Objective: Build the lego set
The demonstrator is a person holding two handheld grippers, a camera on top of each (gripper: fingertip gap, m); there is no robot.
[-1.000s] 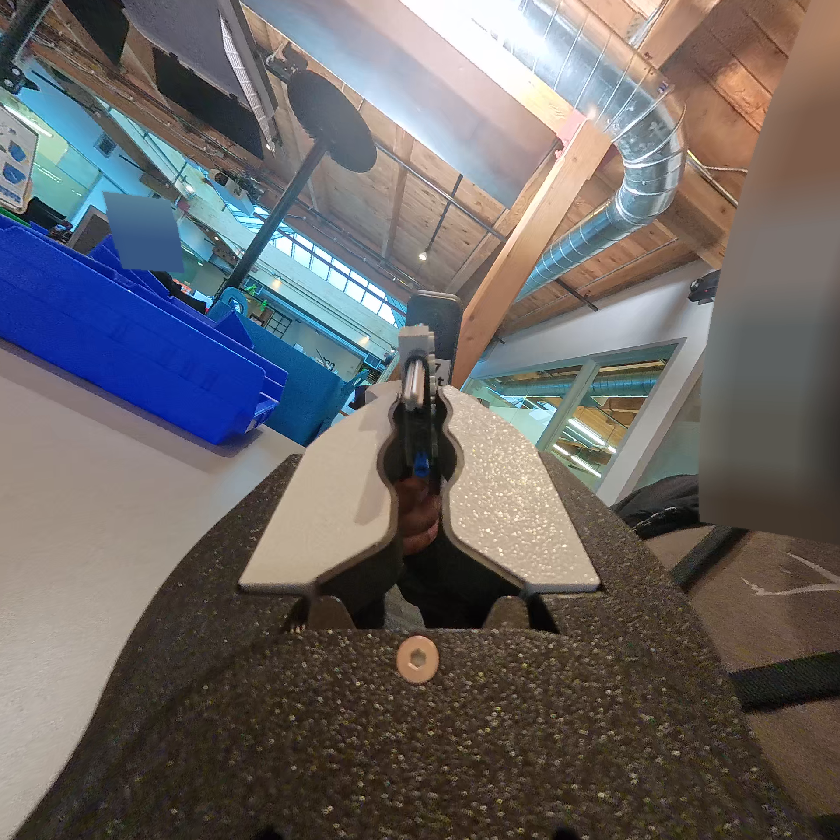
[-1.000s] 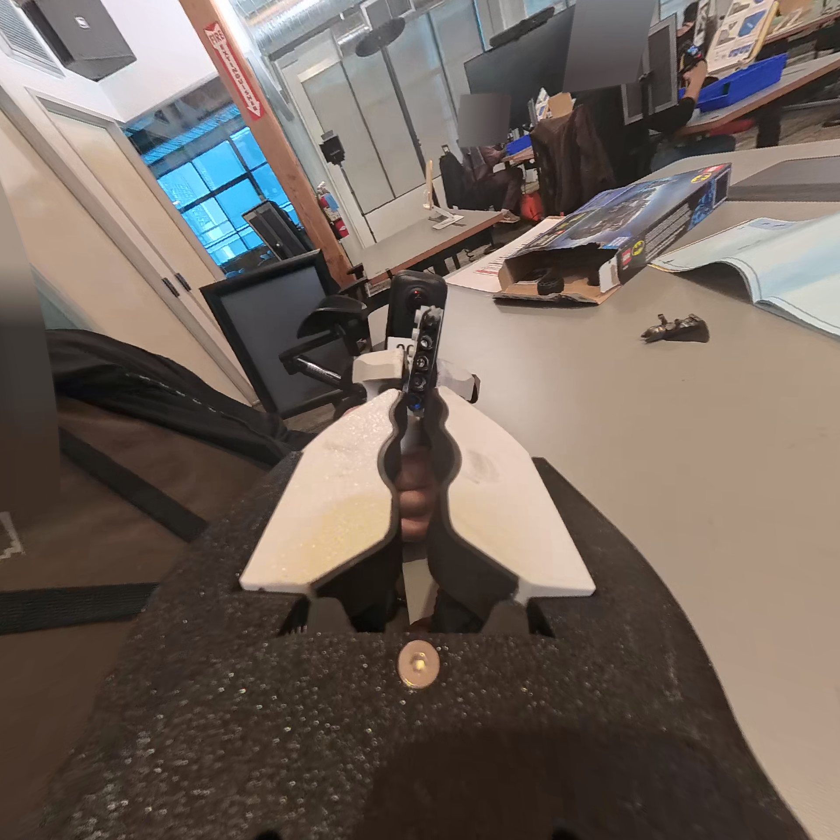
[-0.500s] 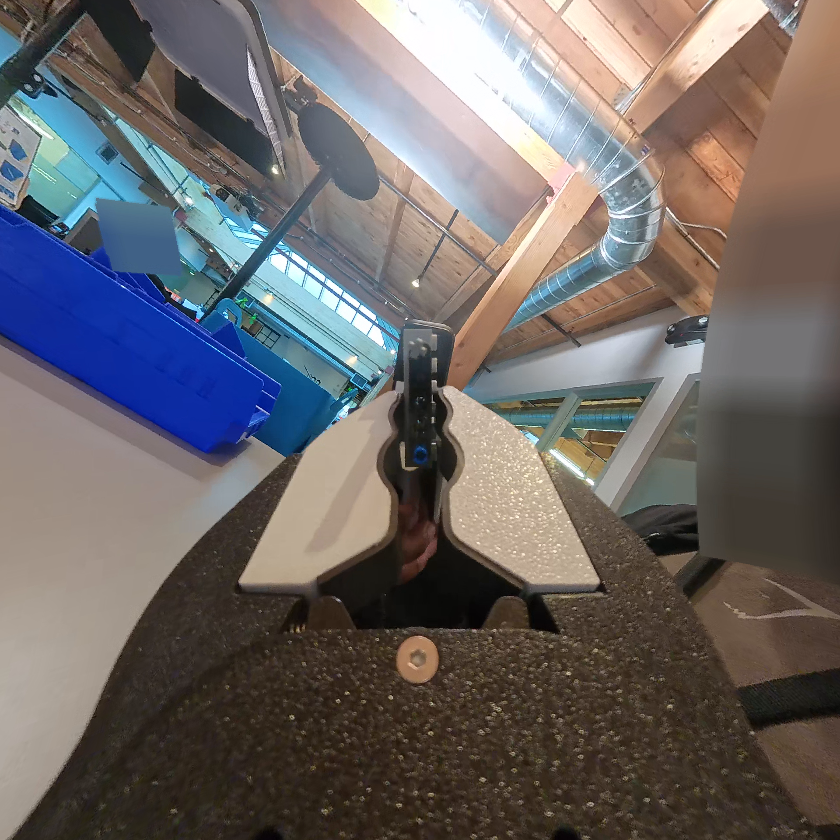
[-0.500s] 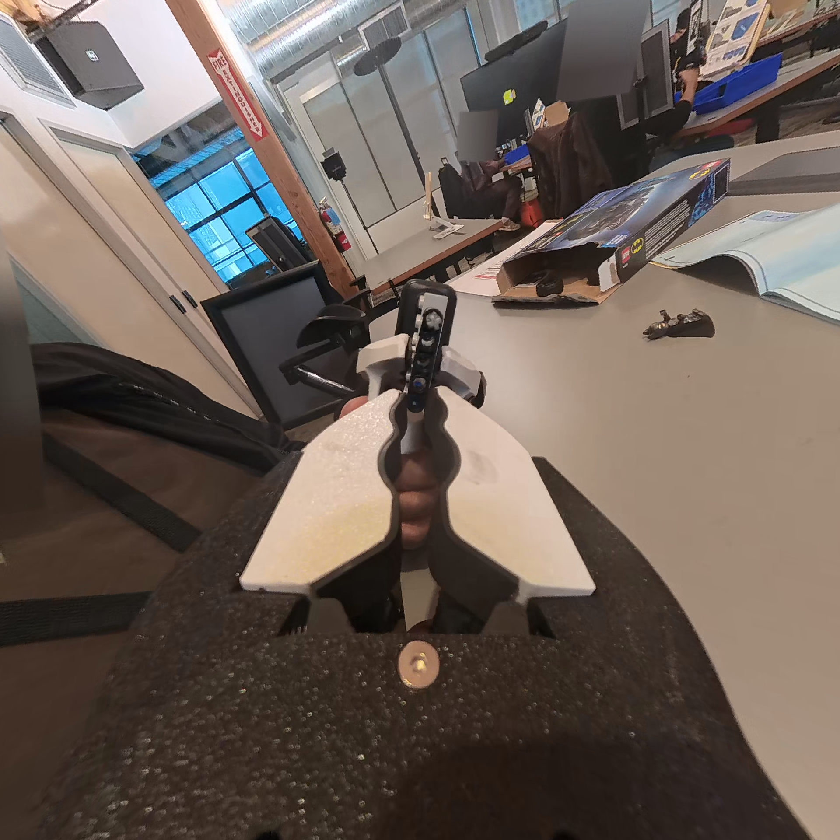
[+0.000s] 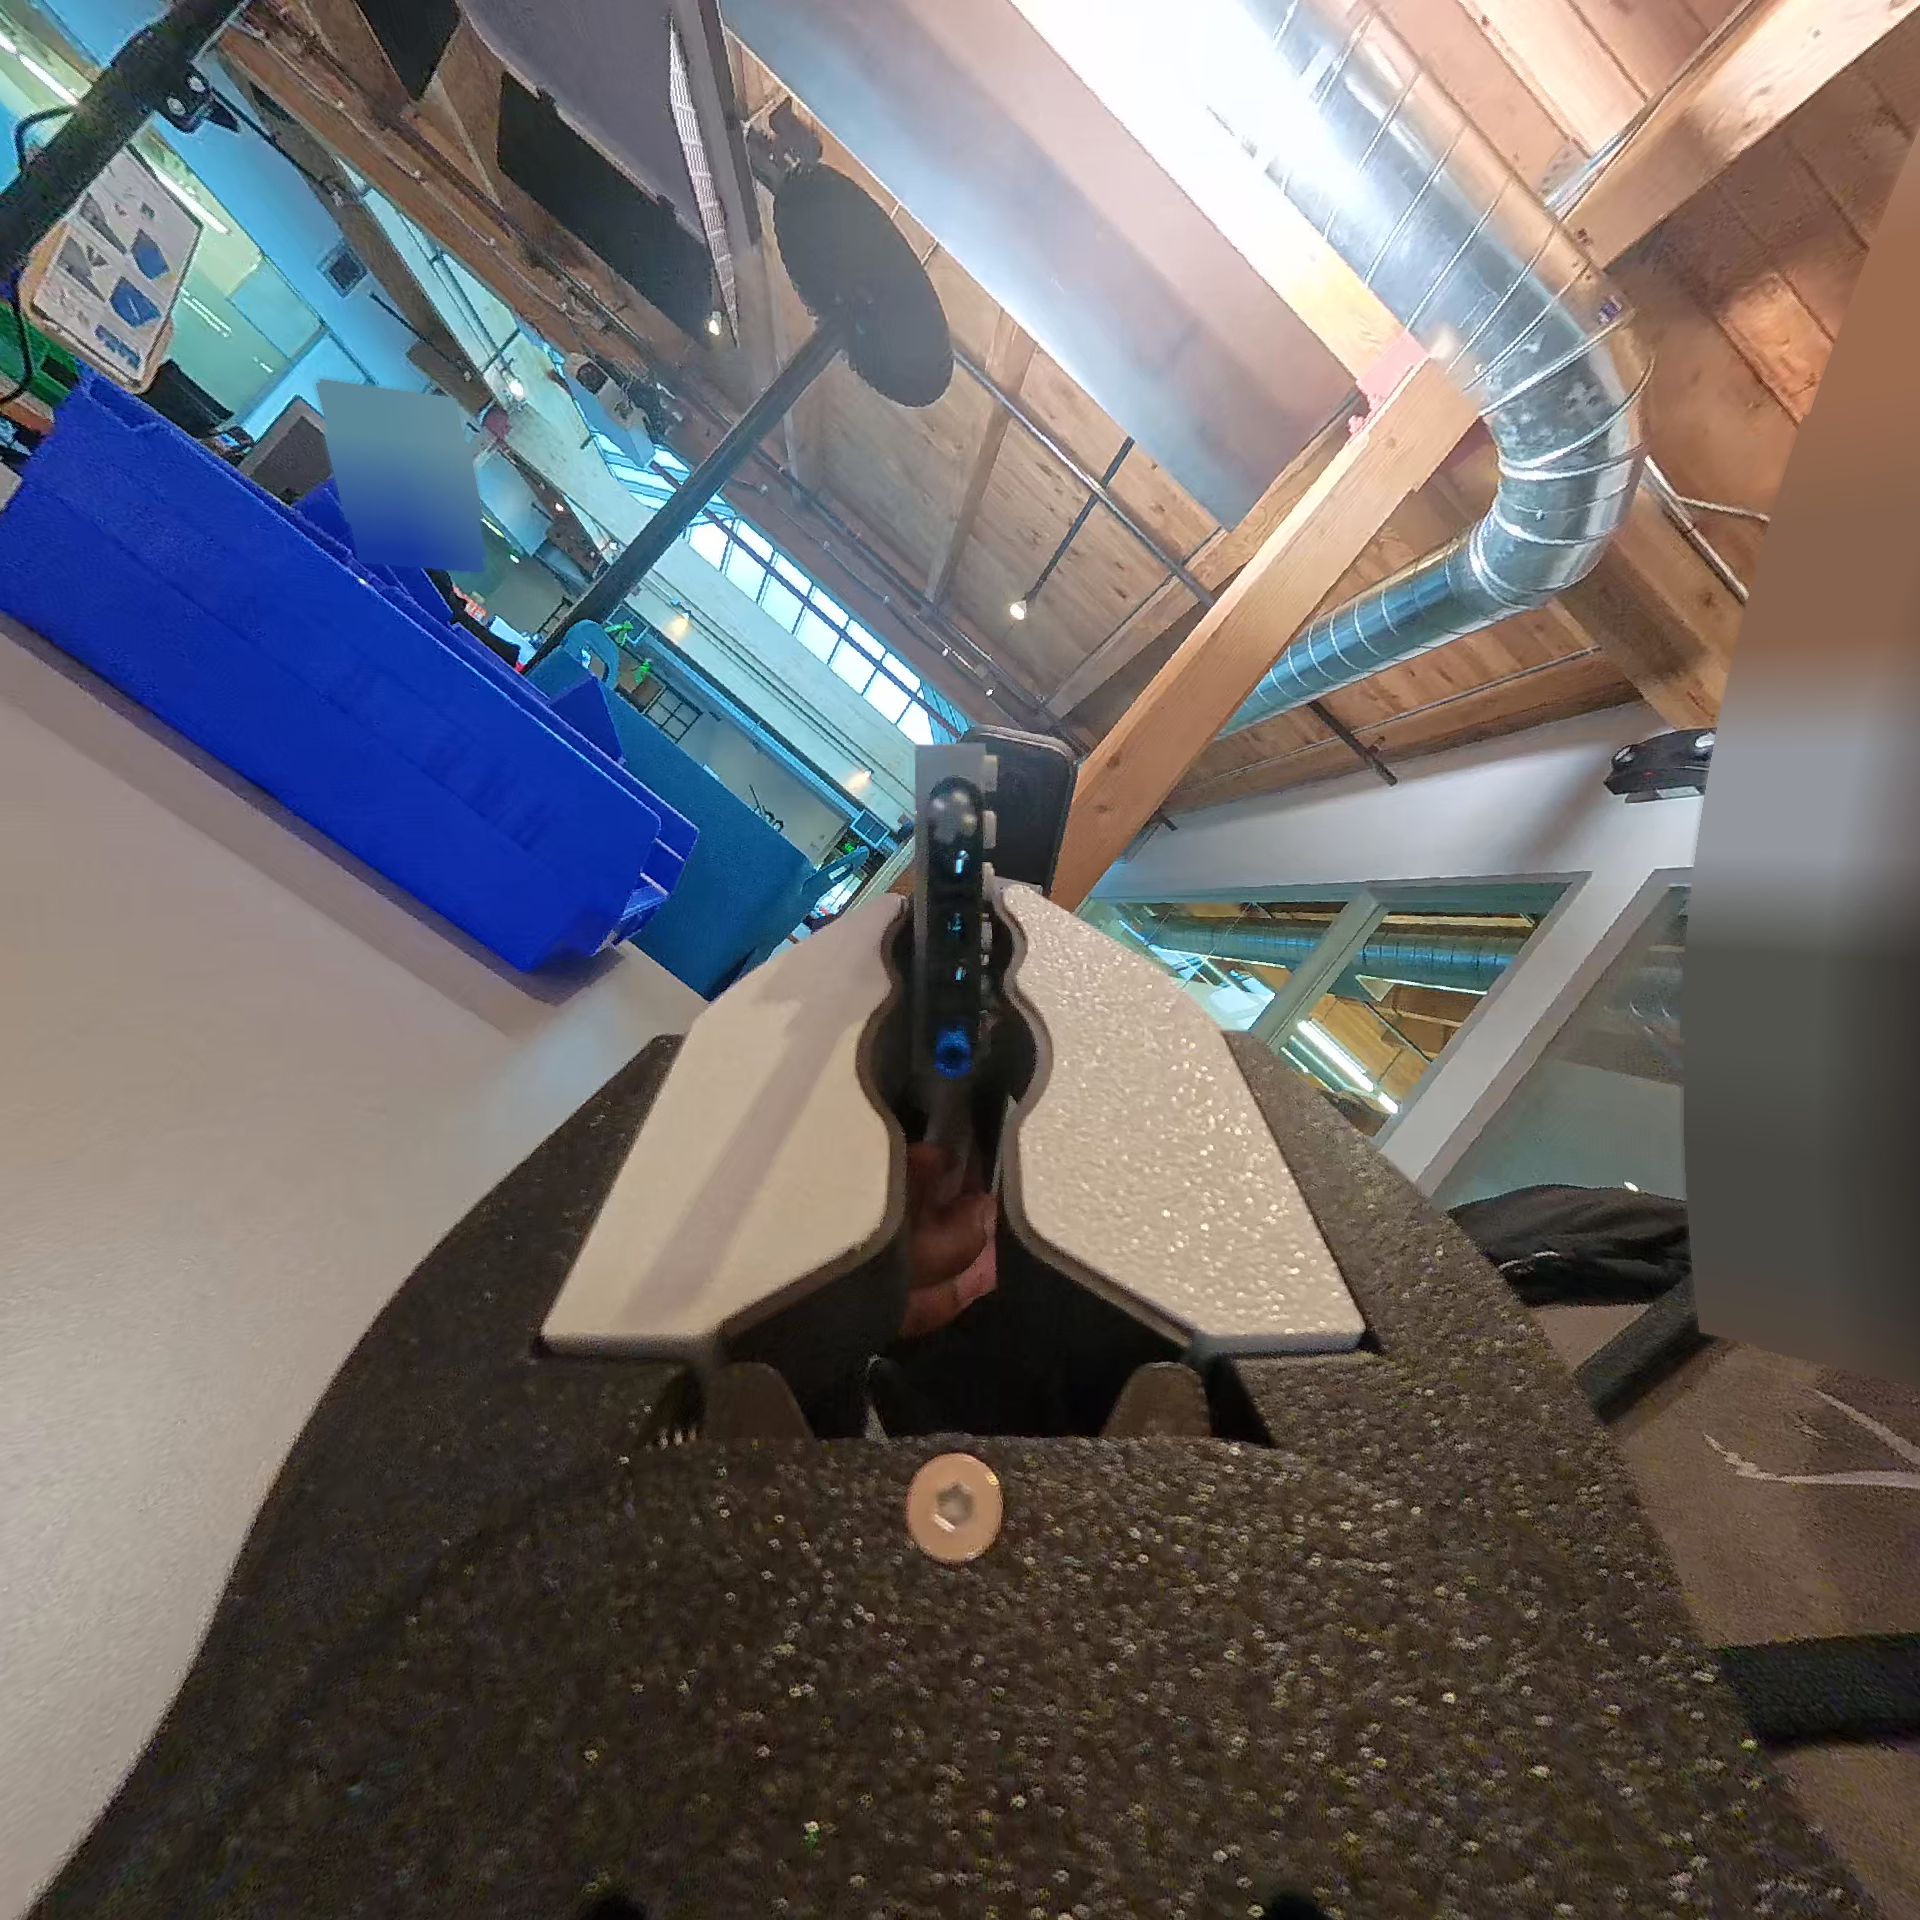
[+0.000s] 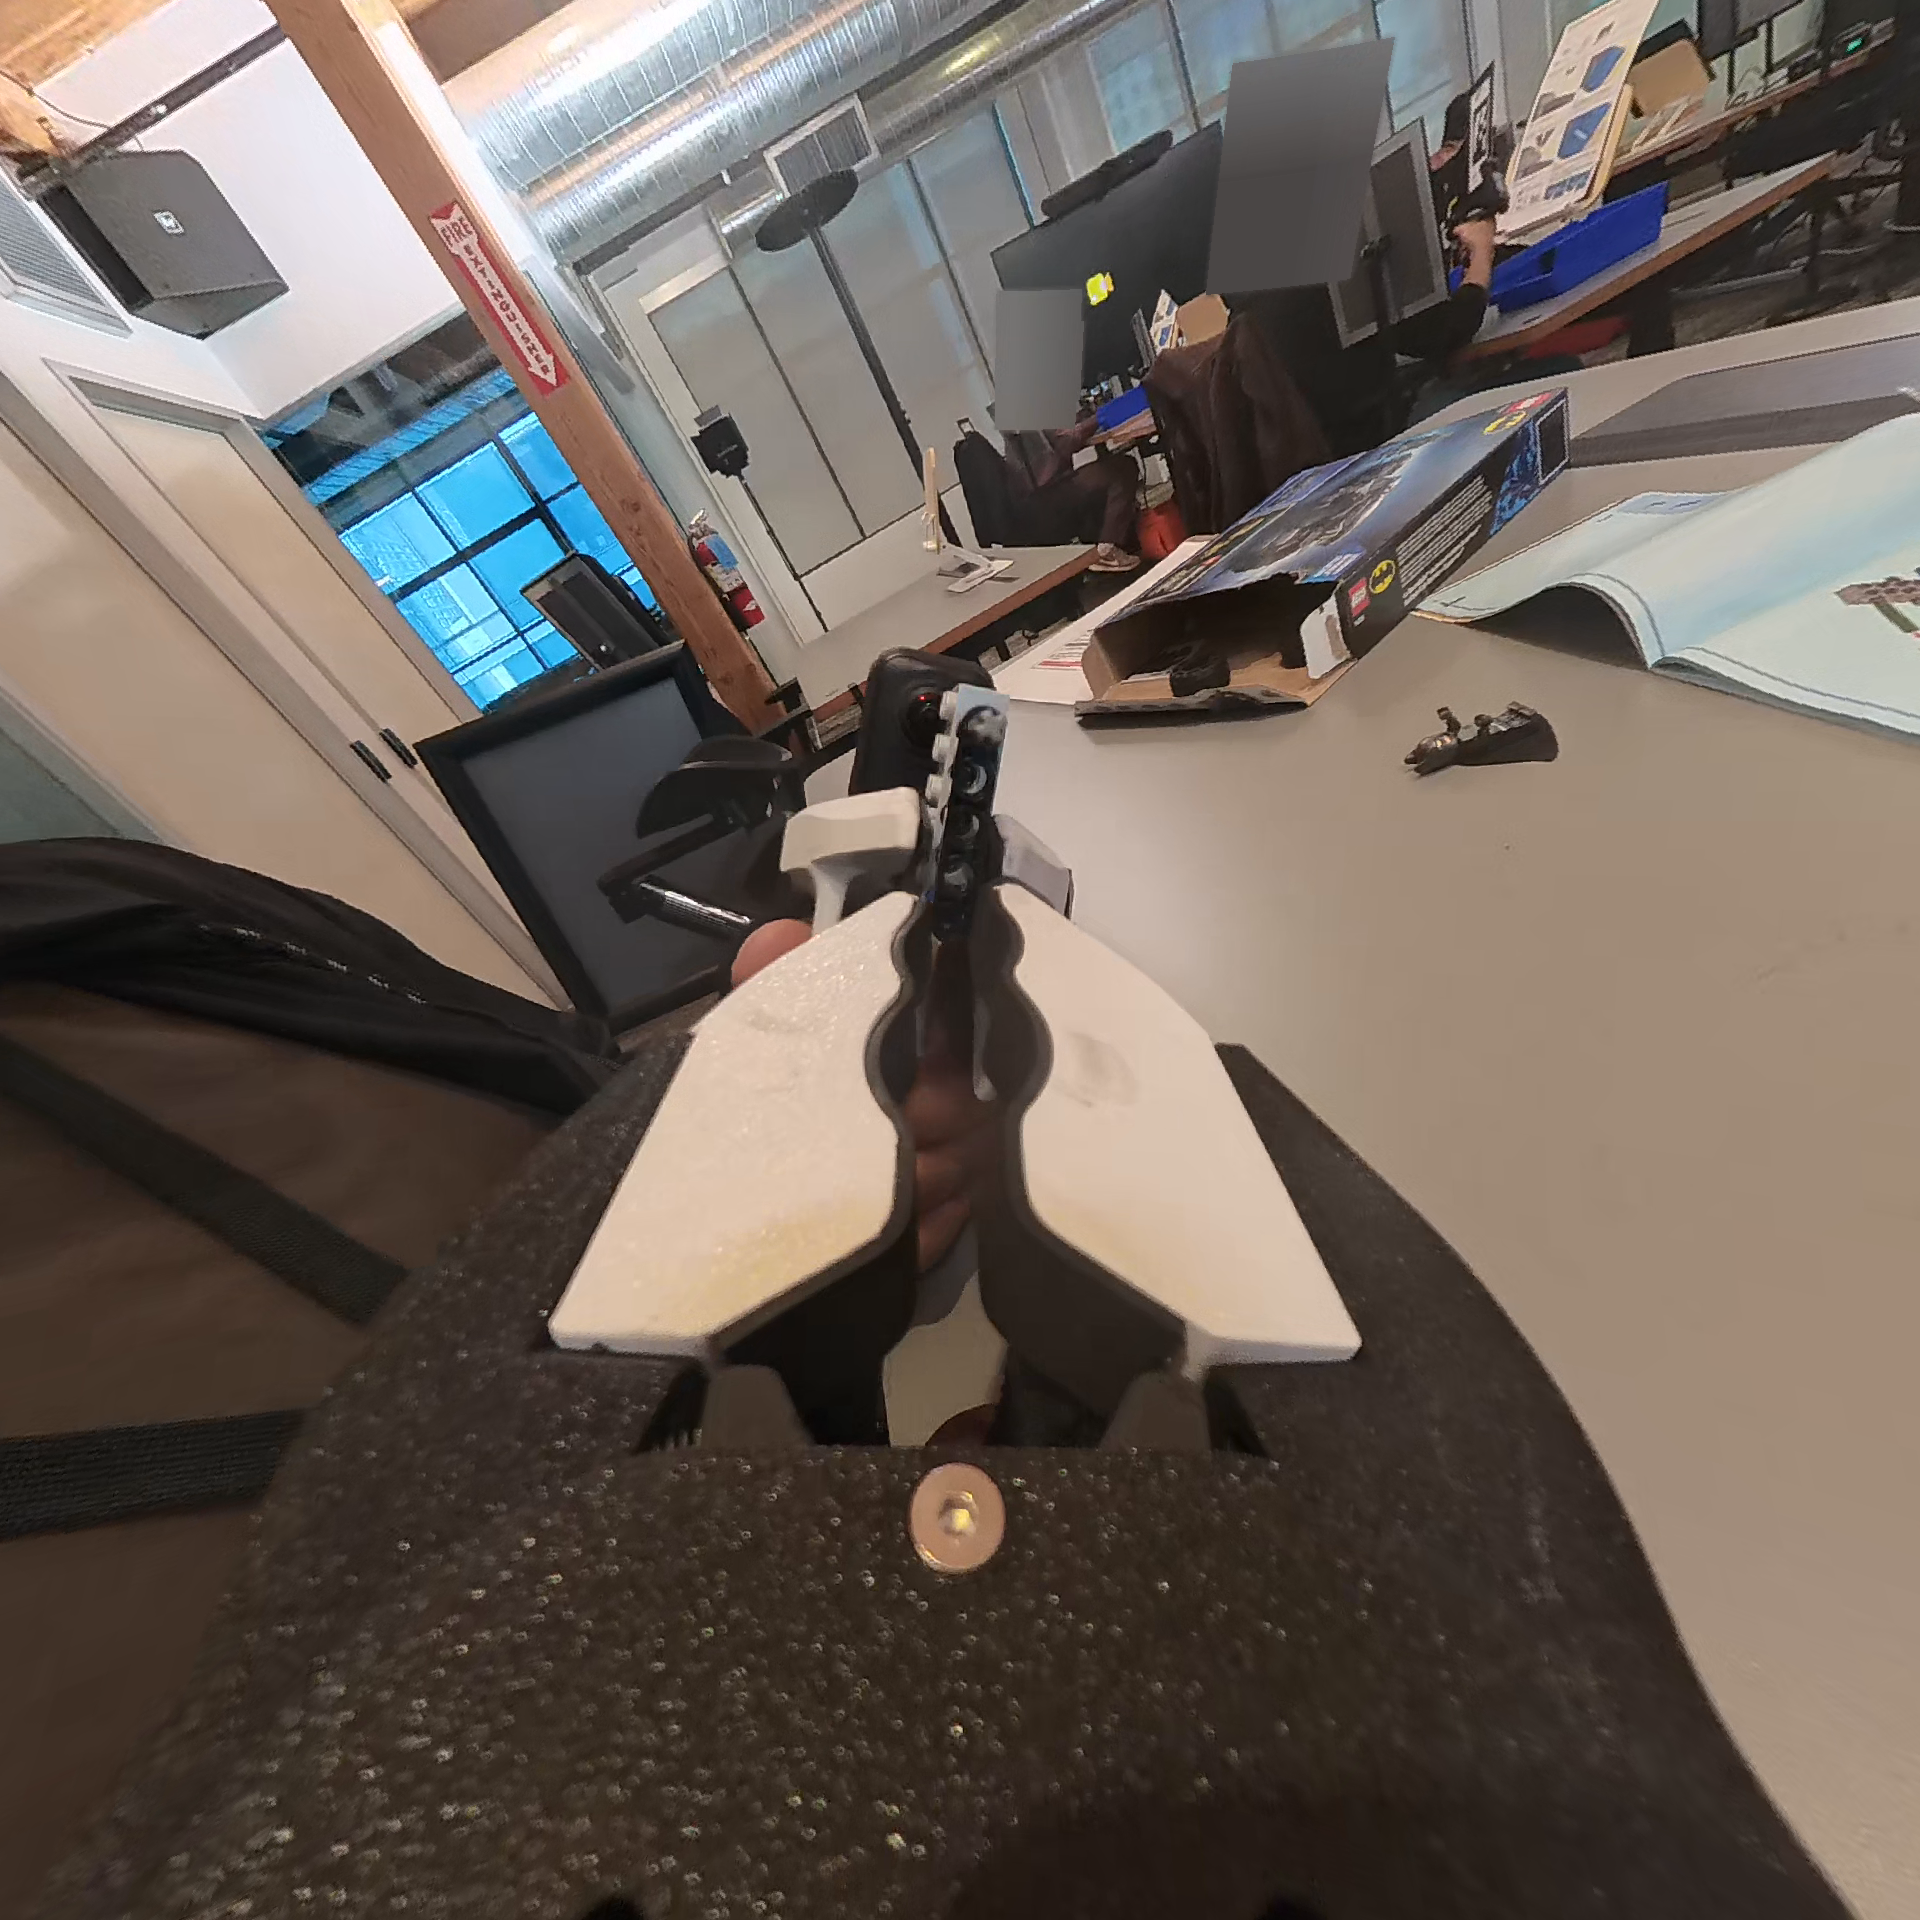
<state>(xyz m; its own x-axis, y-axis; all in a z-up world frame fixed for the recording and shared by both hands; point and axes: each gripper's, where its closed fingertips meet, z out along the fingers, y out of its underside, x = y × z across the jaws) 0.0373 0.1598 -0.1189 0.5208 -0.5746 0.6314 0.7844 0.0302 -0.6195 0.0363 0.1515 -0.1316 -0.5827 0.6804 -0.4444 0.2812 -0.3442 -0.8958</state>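
Brick assembly (image 5: 951, 914), black holed beam on a grey studded plate: pinched at once by left claw (image 5: 951, 925) and right claw (image 6: 961, 914), held clear above counter (image 6: 1455, 1039). Opened toy box (image 6: 1351, 561) and loose dark piece (image 6: 1481, 740) well apart.

Bright daylight – overhead glare – fisheye

An open-plan office: long grey desks (image 6: 1455, 1039), monitors (image 6: 1132, 218), glass partitions (image 6: 831, 416), exposed timber ceiling (image 5: 1039, 468) and ductwork (image 5: 1538, 520).
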